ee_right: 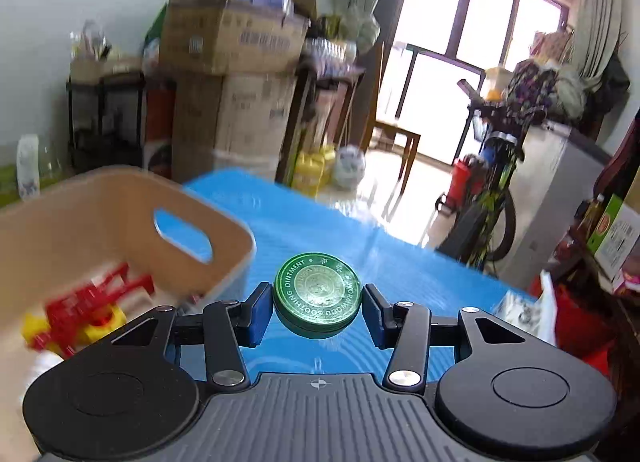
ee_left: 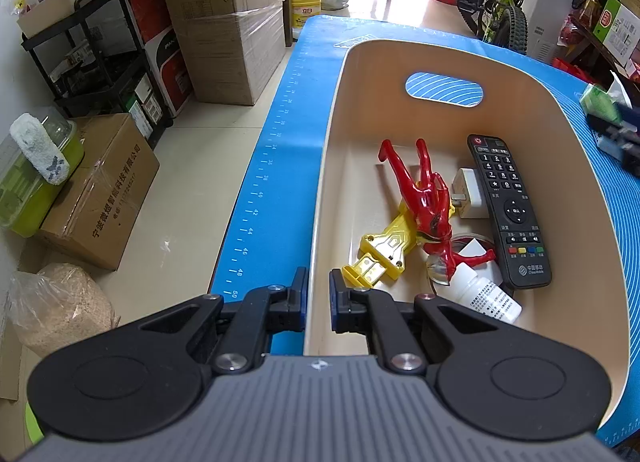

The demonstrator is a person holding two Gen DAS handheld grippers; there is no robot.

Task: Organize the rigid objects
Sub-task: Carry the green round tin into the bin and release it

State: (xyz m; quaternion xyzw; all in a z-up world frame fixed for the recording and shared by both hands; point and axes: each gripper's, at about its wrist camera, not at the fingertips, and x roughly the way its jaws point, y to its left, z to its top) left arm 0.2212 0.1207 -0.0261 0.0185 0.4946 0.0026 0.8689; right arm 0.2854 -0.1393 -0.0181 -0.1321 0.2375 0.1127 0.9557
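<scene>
Right gripper (ee_right: 318, 312) has its fingers clamped on the green ointment tin (ee_right: 318, 296), bin (ee_right: 120, 197) sits upper left of it, while the left gripper (ee_left: 319, 302) pinches the bin's wall.

In the left wrist view, the white bottle (ee_left: 490, 298) in the bin (ee_left: 560, 133) is partly covered by the red figure (ee_left: 428, 205) and the remote (ee_left: 506, 209), and its label print is too small to read. A round, shiny thing (ee_left: 440, 274) under the figure shows only in slivers. The white block (ee_left: 468, 193) is half hidden behind the remote. At the right edge, a dark shape (ee_left: 616, 133) and a green thing (ee_left: 598, 101) on the counter (ee_left: 260, 165) are smeared and cut off.

In the right wrist view, the bin's contents are blurred: a red and yellow mass (ee_right: 84, 314) at the left, with a white patch (ee_right: 44, 366) below it that cannot be told. The green tin's (ee_right: 318, 294) underside is hidden.
</scene>
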